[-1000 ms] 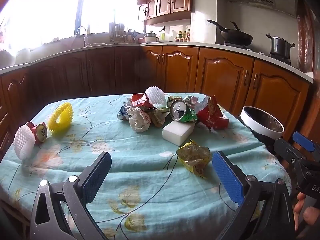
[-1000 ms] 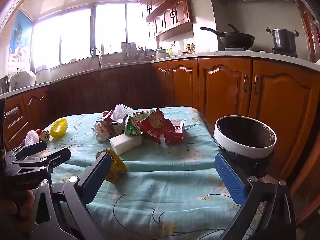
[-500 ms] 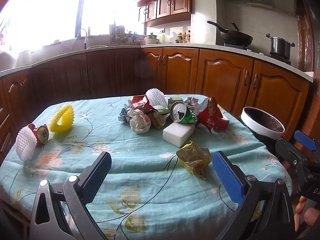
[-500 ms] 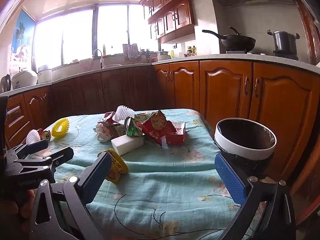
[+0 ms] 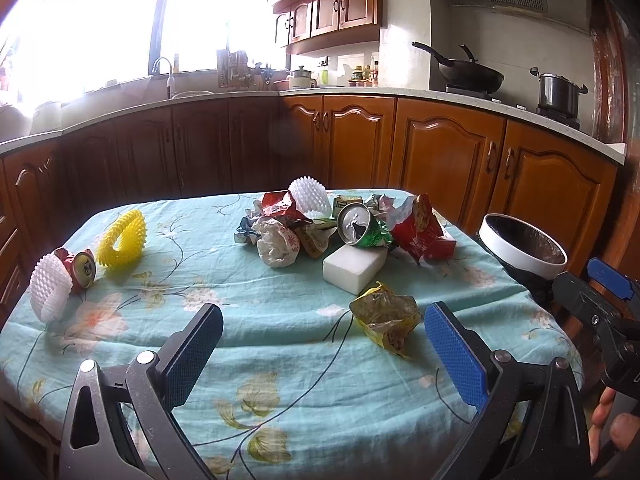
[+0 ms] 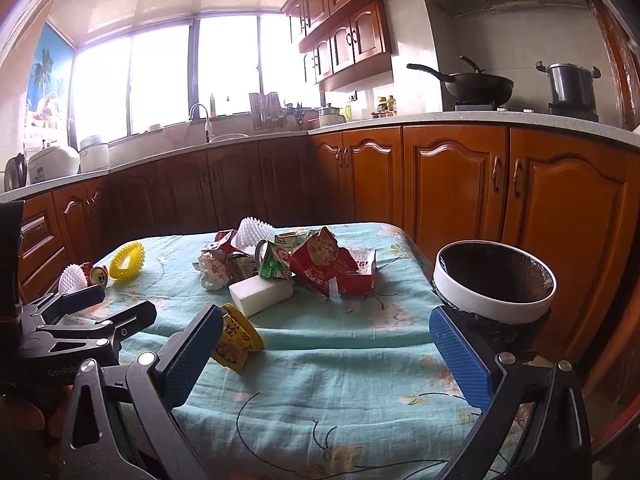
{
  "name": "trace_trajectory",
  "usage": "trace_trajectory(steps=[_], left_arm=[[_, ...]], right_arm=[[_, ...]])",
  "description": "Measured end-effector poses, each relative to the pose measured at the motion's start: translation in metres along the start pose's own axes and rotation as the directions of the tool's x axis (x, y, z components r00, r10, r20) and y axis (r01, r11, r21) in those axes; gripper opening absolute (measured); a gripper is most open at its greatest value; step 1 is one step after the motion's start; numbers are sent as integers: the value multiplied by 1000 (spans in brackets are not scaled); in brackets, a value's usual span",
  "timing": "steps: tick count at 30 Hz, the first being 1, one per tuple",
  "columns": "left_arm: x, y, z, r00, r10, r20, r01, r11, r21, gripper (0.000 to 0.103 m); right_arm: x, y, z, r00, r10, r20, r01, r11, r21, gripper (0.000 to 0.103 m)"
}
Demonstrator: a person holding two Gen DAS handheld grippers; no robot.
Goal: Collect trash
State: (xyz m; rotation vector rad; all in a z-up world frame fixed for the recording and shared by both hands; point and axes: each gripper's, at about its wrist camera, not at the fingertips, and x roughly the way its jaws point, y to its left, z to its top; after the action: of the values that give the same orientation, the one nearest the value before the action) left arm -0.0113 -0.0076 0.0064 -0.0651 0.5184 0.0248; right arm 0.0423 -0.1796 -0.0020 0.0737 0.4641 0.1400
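Both grippers, left [image 5: 322,354] and right [image 6: 326,354], are held with jaws open, empty, above the trash-strewn surface [image 5: 280,344].

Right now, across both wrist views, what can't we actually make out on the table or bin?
- White-rimmed trash bin with black liner: its lower part is hidden by the right gripper in the right wrist view, and by the table edge in the left wrist view.
- Red crushed can: partly hidden behind the white foam fruit net, left wrist view.
- Crumpled yellow snack wrapper: left part covered by a jaw pad, right wrist view.
- Wrapper print: too small to read.
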Motion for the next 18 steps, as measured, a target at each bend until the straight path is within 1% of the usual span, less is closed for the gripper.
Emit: trace_trajectory(steps=[18], left_arm=[[4,-2,-1,1000,-10,-10,10,1000,2,102]], right_arm=[[2,-3,0,1000,14,-7,-14,1000,20,103]])
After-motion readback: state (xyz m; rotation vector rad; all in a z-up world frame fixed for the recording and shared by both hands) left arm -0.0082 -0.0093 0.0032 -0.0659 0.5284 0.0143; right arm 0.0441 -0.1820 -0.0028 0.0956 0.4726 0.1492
